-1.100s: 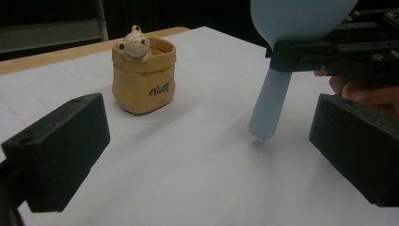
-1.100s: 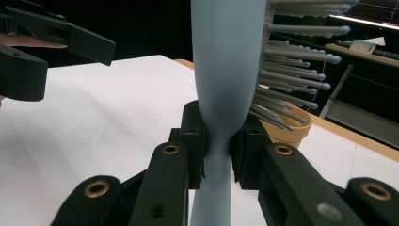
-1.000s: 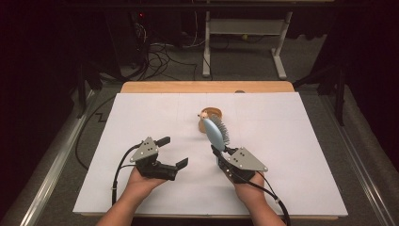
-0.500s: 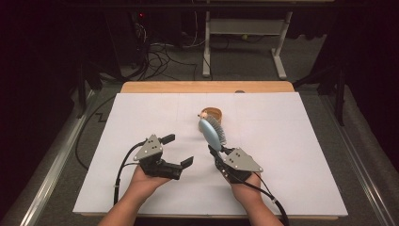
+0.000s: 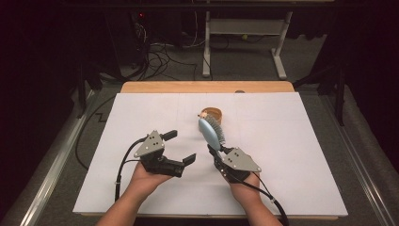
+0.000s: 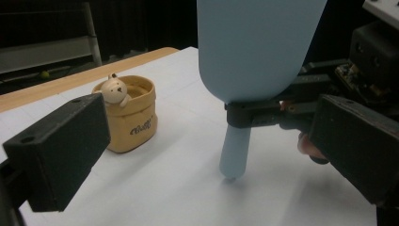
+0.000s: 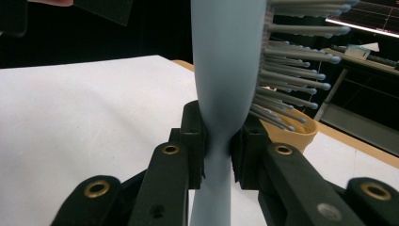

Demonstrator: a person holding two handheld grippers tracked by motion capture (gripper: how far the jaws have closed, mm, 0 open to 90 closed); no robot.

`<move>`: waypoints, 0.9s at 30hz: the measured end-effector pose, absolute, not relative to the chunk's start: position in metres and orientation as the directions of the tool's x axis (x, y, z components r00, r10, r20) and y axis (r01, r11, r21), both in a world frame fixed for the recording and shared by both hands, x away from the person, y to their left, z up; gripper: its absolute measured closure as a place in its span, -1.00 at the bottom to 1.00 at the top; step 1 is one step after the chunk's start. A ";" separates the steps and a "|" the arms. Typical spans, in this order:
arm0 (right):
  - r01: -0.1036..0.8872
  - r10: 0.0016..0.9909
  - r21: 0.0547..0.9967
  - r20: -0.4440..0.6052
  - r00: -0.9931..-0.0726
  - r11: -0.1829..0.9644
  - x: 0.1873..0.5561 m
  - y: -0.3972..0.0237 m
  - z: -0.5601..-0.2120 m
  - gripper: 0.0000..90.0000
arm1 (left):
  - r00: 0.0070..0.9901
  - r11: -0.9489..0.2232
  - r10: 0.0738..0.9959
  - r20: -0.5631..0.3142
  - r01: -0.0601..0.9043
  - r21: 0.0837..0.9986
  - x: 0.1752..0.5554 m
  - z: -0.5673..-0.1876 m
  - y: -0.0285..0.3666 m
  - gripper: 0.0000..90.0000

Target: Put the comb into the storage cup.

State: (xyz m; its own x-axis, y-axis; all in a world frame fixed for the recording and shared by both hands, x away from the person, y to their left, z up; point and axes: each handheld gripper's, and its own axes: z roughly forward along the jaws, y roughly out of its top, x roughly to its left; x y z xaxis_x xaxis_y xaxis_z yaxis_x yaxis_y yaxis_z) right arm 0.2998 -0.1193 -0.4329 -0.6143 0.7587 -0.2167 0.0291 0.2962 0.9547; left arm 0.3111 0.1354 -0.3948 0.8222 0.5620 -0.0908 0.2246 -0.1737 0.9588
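Note:
My right gripper (image 5: 215, 150) is shut on the neck of a light blue hairbrush (image 5: 210, 131). The brush stands upright with its handle end on the white table and its grey bristles facing right. In the right gripper view both pads (image 7: 195, 141) press the handle of the hairbrush (image 7: 226, 61). My left gripper (image 5: 179, 147) is held open just left of the brush, jaws pointing at it, nothing between them. From the left gripper view the hairbrush (image 6: 259, 42) stands ahead of the open left gripper (image 6: 209, 141). Behind sits a small yellow pouch (image 5: 212, 113) with a bear figure (image 6: 115, 89) in it.
White paper covers the table (image 5: 291, 160), and a wooden strip (image 5: 188, 87) shows at its far edge. Beyond the table lie floor cables (image 5: 160, 56) and a white desk frame (image 5: 278, 52). Metal rails (image 5: 56, 165) run along both sides.
My left gripper has lifted a little and edged right toward the brush. The right gripper and the brush have stayed put.

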 end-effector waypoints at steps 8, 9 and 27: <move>0.016 0.759 0.956 -0.223 -0.612 0.294 0.299 -0.118 -0.432 0.74 | 0.828 -0.161 0.552 -0.101 0.225 0.961 0.312 -0.390 0.129 -1.00; 0.015 0.758 0.955 -0.224 -0.612 0.295 0.298 -0.118 -0.432 0.74 | 0.828 -0.160 0.551 -0.101 0.224 0.961 0.312 -0.390 0.128 -1.00; 0.001 0.752 0.951 -0.243 -0.613 0.308 0.297 -0.111 -0.432 0.74 | 0.831 -0.138 0.546 -0.105 0.213 0.967 0.313 -0.376 0.114 -1.00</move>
